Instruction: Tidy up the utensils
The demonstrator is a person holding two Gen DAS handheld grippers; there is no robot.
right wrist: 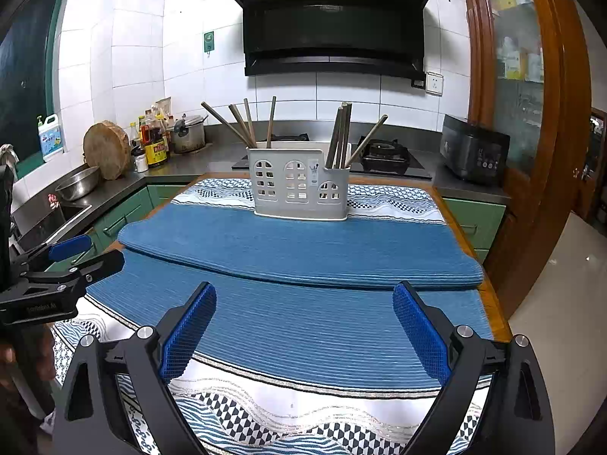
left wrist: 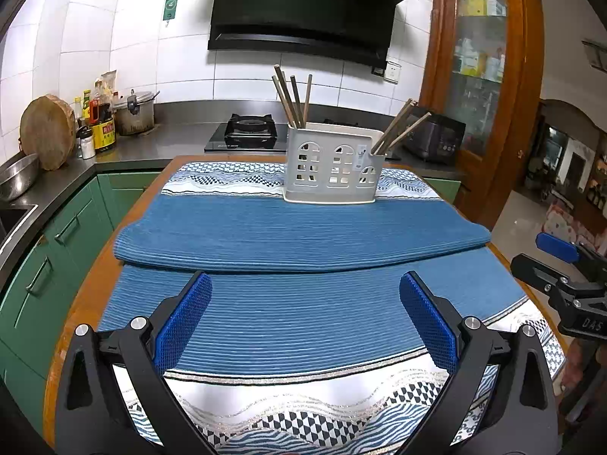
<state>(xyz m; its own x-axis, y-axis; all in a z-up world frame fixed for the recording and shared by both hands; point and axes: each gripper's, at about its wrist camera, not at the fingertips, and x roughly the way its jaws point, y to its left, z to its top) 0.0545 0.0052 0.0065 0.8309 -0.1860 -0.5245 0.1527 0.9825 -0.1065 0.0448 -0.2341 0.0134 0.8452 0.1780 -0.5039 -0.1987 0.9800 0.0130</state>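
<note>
chopsticks (left wrist: 291, 100) in holder (left wrist: 330, 168), on mat (left wrist: 303, 235)

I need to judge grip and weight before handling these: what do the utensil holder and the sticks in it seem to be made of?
The utensil holder looks like moulded matte plastic, pale grey, given its cut-out window shapes and rounded edges. The chopsticks standing in it look like dull brown wood or bamboo, with no shine; the pictures cannot settle which.

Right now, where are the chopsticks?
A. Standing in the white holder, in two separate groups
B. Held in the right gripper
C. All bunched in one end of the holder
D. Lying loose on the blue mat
A. The chopsticks stand in the white holder, one group at its left end, the other at its right; both grippers, left gripper and right gripper, are open and hold nothing.
</note>
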